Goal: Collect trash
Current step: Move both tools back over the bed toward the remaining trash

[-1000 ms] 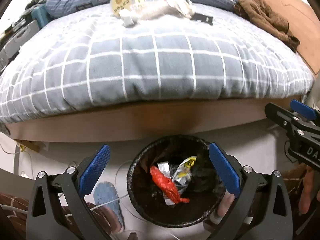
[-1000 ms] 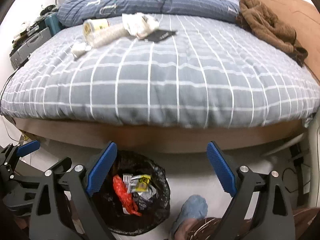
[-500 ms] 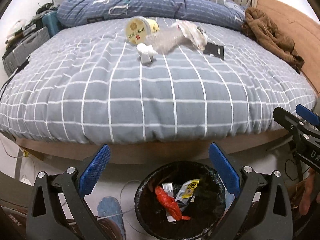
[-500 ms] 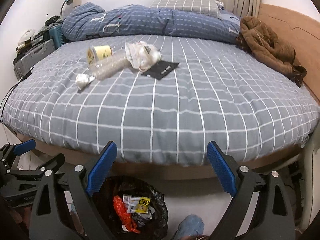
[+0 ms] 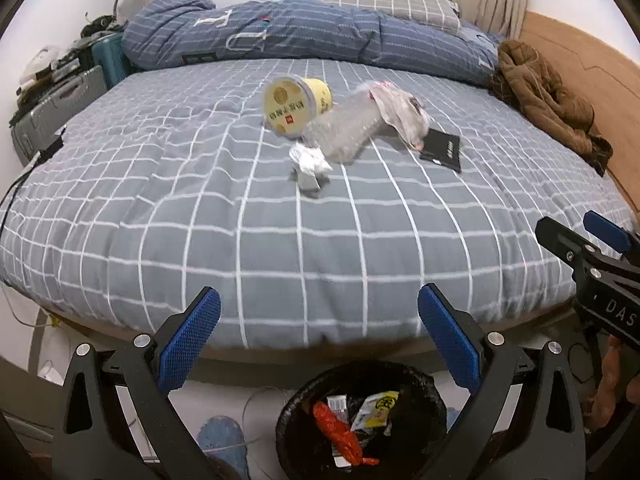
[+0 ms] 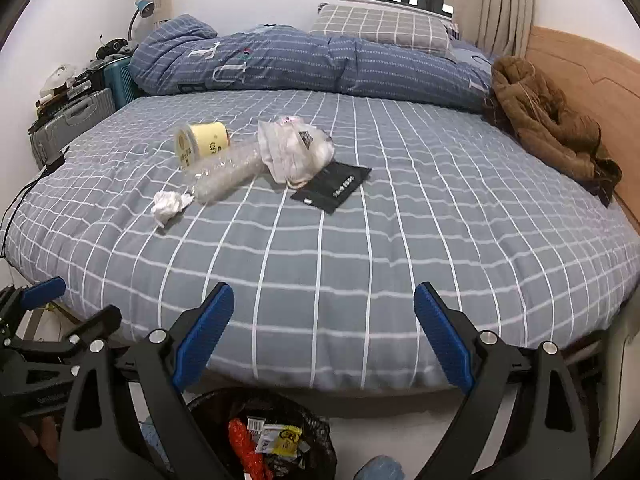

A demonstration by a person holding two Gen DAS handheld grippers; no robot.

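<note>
I hold two grippers, and both stand with their jaws wide apart and nothing between them: my left gripper (image 5: 318, 344) and my right gripper (image 6: 323, 340), each hanging at the near edge of the bed (image 6: 360, 264).

On the bed I count five loose pieces of trash, bunched around 11 o'clock from my right gripper. One yellow tub (image 6: 202, 143) lies on its side. One clear crumpled bottle (image 6: 226, 172) lies against it. One white plastic bag (image 6: 294, 152) sits at the bottle's far end. One black flat packet (image 6: 332, 186) lies touching the bag at its 5 o'clock. One crumpled tissue (image 6: 170, 205) rests just beside the bottle's near end.

On the floor at 6 o'clock stands one black-lined bin (image 5: 432, 396). Inside it I make out one red wrapper (image 5: 340, 436), one yellow-and-silver wrapper (image 5: 378, 408) and a white slip with a barcode; anything deeper is lost in the dark liner. The bin's lower rim is cut off by the frame in both views.

One brown jacket (image 6: 548, 120) lies at 2 o'clock by the headboard. The blue blanket (image 6: 320, 64) runs along the far side. The clutter at 10 o'clock beside the bed is too small to sort out.
</note>
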